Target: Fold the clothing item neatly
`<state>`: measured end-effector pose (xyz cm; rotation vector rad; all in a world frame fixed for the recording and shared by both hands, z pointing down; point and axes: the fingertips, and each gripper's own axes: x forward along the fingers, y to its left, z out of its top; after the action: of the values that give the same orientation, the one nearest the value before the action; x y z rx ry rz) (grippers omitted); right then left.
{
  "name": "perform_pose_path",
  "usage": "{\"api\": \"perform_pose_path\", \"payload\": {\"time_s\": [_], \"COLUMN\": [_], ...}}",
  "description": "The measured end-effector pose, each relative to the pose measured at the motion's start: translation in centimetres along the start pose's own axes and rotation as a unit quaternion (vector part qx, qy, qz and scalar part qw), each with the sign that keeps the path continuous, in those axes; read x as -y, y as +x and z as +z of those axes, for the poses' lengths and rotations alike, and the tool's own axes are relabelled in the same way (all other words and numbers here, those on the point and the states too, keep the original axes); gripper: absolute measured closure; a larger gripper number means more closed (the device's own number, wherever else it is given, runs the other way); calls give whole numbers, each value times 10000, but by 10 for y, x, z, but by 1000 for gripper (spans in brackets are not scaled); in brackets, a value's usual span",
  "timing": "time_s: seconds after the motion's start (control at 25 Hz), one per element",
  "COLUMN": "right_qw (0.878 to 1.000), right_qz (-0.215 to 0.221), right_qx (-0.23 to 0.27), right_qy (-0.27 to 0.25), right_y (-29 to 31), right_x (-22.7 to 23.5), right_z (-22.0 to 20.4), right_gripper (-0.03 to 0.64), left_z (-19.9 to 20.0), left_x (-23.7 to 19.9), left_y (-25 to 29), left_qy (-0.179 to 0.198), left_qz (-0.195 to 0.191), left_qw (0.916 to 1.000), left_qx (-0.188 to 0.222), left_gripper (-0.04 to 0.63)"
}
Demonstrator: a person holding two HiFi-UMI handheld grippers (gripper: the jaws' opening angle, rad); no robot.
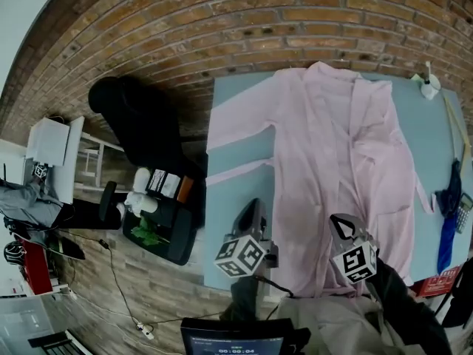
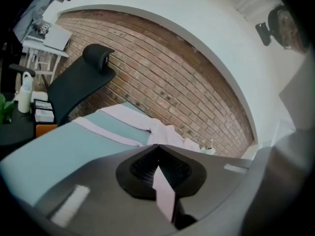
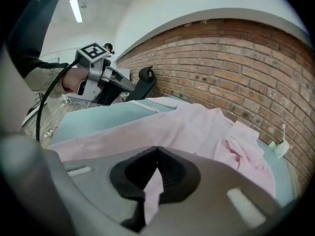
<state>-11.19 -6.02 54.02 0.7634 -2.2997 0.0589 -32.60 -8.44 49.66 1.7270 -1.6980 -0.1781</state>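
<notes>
The pink garment (image 1: 332, 161), a thin, soft, lightly creased woven piece with long sleeves and an open front, lies spread flat on the pale blue-green worktop (image 1: 236, 191). Its long axis runs from the person's edge to the brick wall (image 1: 222, 21), with the collar at the wall end and the hem nearest the person. 1 sleeve stretches sideways toward the worktop's left edge, and a narrow pink strip lies below it. The left gripper (image 1: 251, 211) sits at the garment's near left edge. In its own view the ribbed black fingers (image 2: 142, 168) are closed together on a narrow fold of the pink fabric (image 2: 162, 129). The right gripper (image 1: 341, 226) sits over the lower part of the garment, toward its right. Its fingers (image 3: 172, 173) are likewise closed, with a pinch of pink cloth (image 3: 197, 127) clamped between them. Both grippers point away from the person toward the wall and tilt downward, the right more steeply. The right gripper view shows the left gripper (image 3: 101, 77) held in a hand just above the worktop. A black office chair (image 1: 137, 124) stands to the left of the worktop, by the wall.
</notes>
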Motion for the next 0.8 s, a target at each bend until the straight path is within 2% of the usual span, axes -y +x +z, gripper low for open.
{"api": "perform_pose_path", "payload": {"time_s": [0.16,0.36,0.48,0.56,0.68,0.76,0.8], "right_qw": [9990,9943,9891,9882,9866,9859,9862], "right_qz": [-409,-610,-590,-584,-572,-492,-421], "right_qx": [131,689,998,1167,1410,1531,1551], "right_qy": [-149,543,912,805,591,470,391], "right_y": [26,33,49,69,97,110,114], "right_x": [-1,19,37,50,60,58,55], "right_z": [21,64,103,128,155,165,168], "right_gripper": [615,615,615,615,615,615,615], "left_z": [19,32,40,48,70,84,90], "left_x": [-54,-73,-82,-91,-114,-133,-143], "left_y": [21,42,50,59,73,87,94], "left_qy": [558,1109,1160,1193,1512,1548,1493], "left_qz": [851,1055,1151,1216,1514,1642,1684], "left_qw": [9948,9882,9865,9853,9765,9739,9741], "left_qx": [-31,-39,82,137,244,239,212], "left_gripper": [588,588,588,588,588,583,536]}}
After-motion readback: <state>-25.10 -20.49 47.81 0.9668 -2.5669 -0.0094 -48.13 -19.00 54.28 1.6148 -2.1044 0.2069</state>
